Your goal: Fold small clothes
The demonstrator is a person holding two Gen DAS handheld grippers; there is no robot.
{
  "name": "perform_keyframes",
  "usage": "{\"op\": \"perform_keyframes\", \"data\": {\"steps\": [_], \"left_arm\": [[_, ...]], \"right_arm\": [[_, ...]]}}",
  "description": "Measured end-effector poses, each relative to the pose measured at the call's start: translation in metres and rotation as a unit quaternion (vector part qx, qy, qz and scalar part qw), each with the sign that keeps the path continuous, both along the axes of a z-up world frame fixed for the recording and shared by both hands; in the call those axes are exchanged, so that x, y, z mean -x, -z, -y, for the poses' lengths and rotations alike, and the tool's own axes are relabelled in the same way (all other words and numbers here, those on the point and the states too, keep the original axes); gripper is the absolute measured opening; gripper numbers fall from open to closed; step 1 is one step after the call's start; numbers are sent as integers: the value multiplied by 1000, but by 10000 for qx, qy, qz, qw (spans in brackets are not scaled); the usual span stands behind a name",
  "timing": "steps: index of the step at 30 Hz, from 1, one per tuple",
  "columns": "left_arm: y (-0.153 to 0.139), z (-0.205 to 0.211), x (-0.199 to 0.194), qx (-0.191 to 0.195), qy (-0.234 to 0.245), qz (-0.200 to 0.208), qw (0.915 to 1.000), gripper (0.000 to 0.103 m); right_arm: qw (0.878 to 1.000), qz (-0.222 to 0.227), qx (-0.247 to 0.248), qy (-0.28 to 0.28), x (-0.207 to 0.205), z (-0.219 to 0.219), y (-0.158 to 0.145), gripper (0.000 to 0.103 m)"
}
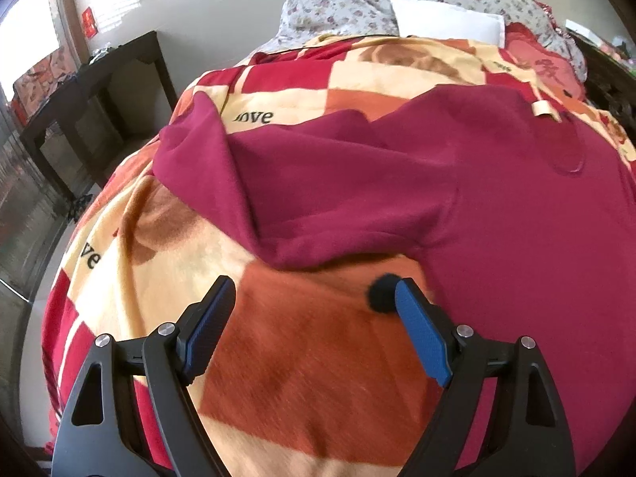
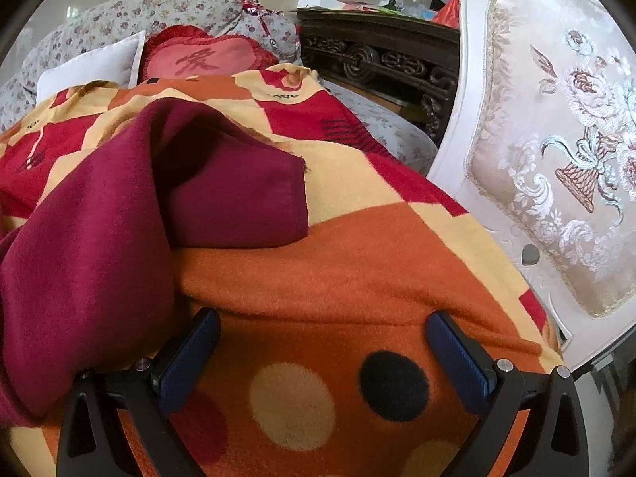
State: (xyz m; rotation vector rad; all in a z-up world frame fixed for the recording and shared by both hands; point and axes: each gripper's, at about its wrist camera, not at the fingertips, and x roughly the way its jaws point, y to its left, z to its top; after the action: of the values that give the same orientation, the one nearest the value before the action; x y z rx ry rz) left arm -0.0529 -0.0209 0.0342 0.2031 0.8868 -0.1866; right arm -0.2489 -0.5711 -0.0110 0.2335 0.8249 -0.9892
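Underneath everything spreads a checked blanket (image 1: 318, 357) in red, orange and cream, printed with the word "love" and, in the right wrist view, with large dots. On it lies the maroon garment (image 1: 457, 198), spread fairly flat with one sleeve reaching out to the left and a pale tag near its collar; its other sleeve (image 2: 222, 187) lies across the blanket. Beyond sit a floral quilt (image 1: 357, 4), a white pillow (image 1: 449, 20) and a red cushion (image 2: 206, 61). An embroidered chair (image 2: 556, 139) stands beside the bed. The left gripper (image 1: 314, 298) hovers just short of the garment's lower edge, jaws wide and empty. The right gripper (image 2: 322, 330) is likewise wide apart, holding nothing, its left finger (image 2: 190, 357) just beside the fabric.
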Motion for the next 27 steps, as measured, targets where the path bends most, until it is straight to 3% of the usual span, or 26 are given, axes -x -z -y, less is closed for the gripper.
{"op": "perform_keyframes", "data": {"steps": [14,27], "left_arm": [[8,13,26,-81,314,-240,9992,83],[1,20,36,-32,352,-189,9992,83]], "right_arm": [[10000,-27,26,62,-2,-2,1,103],[9998,8,-62,170,-1,-2,1,103]]}}
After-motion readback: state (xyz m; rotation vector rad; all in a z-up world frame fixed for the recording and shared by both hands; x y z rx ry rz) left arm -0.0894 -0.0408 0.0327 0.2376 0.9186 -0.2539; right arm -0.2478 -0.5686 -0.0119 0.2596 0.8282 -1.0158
